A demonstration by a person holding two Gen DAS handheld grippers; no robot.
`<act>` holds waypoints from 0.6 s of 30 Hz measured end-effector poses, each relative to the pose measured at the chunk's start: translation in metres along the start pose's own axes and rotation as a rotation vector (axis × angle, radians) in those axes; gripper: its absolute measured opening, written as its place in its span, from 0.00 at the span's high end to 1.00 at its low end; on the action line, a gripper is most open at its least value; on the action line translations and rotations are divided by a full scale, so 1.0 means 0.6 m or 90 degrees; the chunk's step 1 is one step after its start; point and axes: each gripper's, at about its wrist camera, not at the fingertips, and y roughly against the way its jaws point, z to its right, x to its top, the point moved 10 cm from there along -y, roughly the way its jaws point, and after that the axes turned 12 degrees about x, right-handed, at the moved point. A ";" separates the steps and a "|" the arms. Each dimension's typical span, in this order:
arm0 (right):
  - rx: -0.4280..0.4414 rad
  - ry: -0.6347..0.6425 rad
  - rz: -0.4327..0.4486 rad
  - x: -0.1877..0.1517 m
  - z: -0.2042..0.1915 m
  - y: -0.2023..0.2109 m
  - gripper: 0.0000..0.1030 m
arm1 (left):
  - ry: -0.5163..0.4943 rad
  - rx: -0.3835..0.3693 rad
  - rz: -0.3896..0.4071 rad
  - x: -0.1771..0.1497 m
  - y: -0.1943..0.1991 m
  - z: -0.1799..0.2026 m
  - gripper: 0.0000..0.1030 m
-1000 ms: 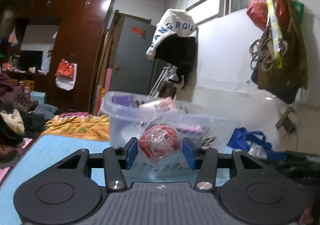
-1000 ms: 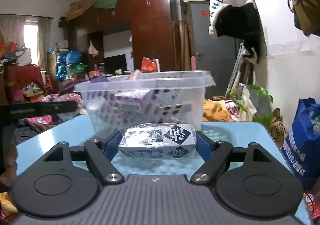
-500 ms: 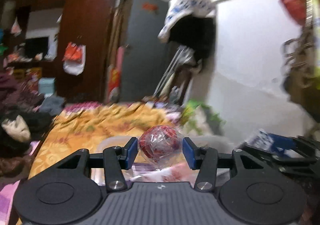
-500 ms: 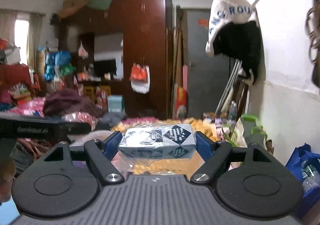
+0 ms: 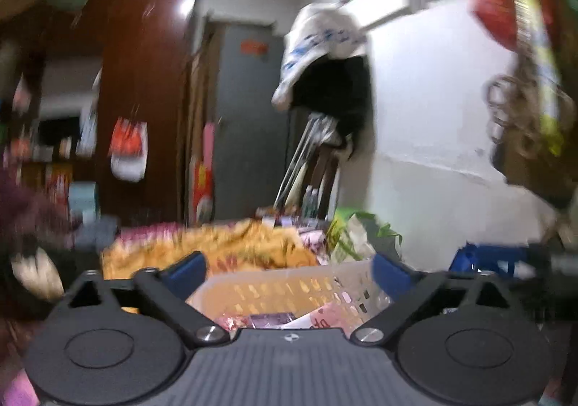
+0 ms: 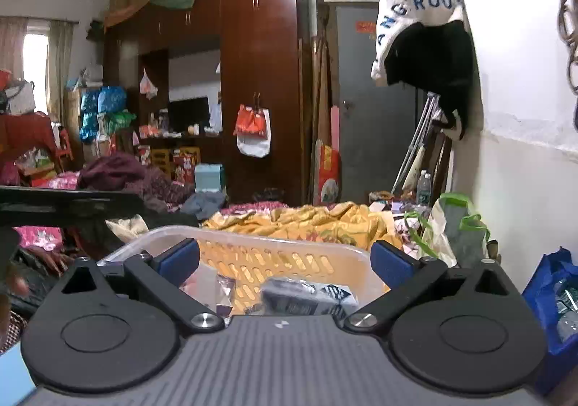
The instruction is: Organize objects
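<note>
A clear slotted plastic basket (image 5: 289, 283) lies just below and ahead of both grippers; it also shows in the right wrist view (image 6: 285, 257). My left gripper (image 5: 289, 272) is open and empty above it; the view is blurred and the red ball is out of sight. Pink and purple packets (image 5: 274, 319) lie inside. My right gripper (image 6: 285, 263) is open and empty above the basket. The blue-and-white wrapped box (image 6: 310, 295) lies inside the basket under it.
A yellow blanket (image 6: 307, 221) lies beyond the basket. A blue bag (image 6: 556, 297) stands at the right by the white wall. A dark wardrobe (image 6: 260, 80) and grey door (image 6: 372, 109) are at the back. Piled clothes (image 6: 119, 174) are at the left.
Both grippers rose over the basket and opened. The left one let go of the red ball, the right one let go of the wrapped box, which now lies in the basket.
</note>
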 end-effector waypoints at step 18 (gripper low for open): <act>-0.051 0.000 -0.057 -0.059 0.008 0.030 0.00 | -0.003 -0.008 -0.071 -0.087 0.023 0.007 0.01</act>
